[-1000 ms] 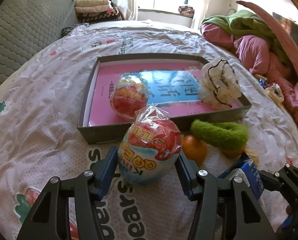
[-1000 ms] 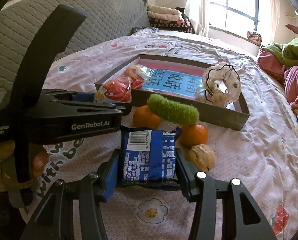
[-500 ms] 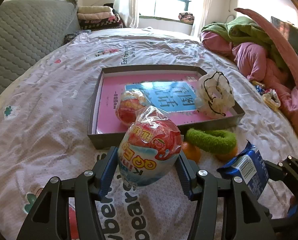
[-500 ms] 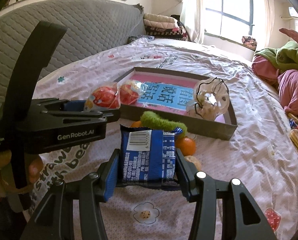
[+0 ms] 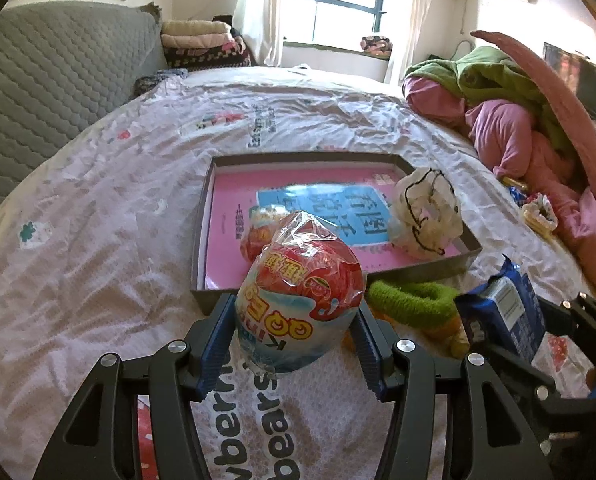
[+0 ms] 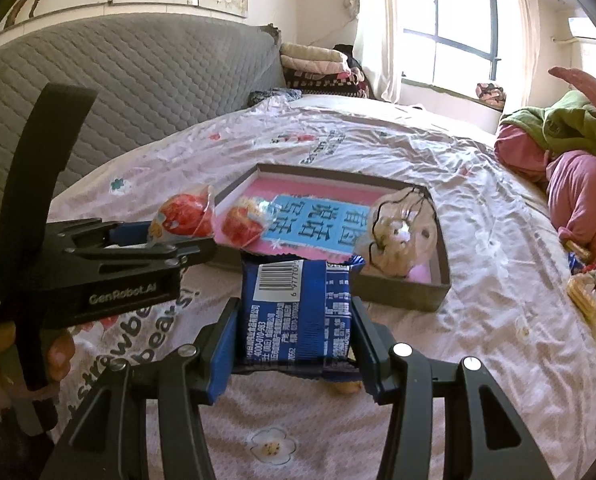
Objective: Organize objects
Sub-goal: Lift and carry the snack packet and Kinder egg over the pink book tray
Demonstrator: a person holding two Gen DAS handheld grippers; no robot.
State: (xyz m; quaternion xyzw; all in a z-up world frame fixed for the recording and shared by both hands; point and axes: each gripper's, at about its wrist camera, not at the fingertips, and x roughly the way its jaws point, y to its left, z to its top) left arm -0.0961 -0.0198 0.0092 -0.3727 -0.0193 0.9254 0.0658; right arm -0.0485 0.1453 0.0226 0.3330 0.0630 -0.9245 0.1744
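Two wrapped snacks were held clear of the bedsheet at this moment: the left tongs [image 5: 294, 340] were clamped on a red-and-blue egg-shaped snack [image 5: 298, 300], and the right tongs [image 6: 294, 344] gripped a blue biscuit packet [image 6: 298, 312] with its barcode facing the camera. Both hung just short of the near wall of the grey tray [image 5: 202, 240], which lay flat on the bed with a pink-and-blue sheet lining its floor. Inside it already sat a second red egg-shaped snack [image 6: 242, 226] near the left corner and a pale scrunchie with black trim [image 5: 424, 214] toward the right wall, so the sorting looked partly done. Still outside, just in front of the tray wall, lay a green fuzzy band [image 5: 412, 300] over what appeared to be oranges [image 5: 444, 326], mostly hidden; those, together with the two held items, seemed to be what remained. The bed [image 5: 98, 240] carried a pinkish sheet printed with flowers and lettering, creased all over. Beyond it stood a grey quilted headboard [image 6: 138, 80], folded blankets [image 5: 202, 38] stacked by the window [image 6: 450, 24], and a heap of pink and green bedding [image 5: 510, 108] on the right.
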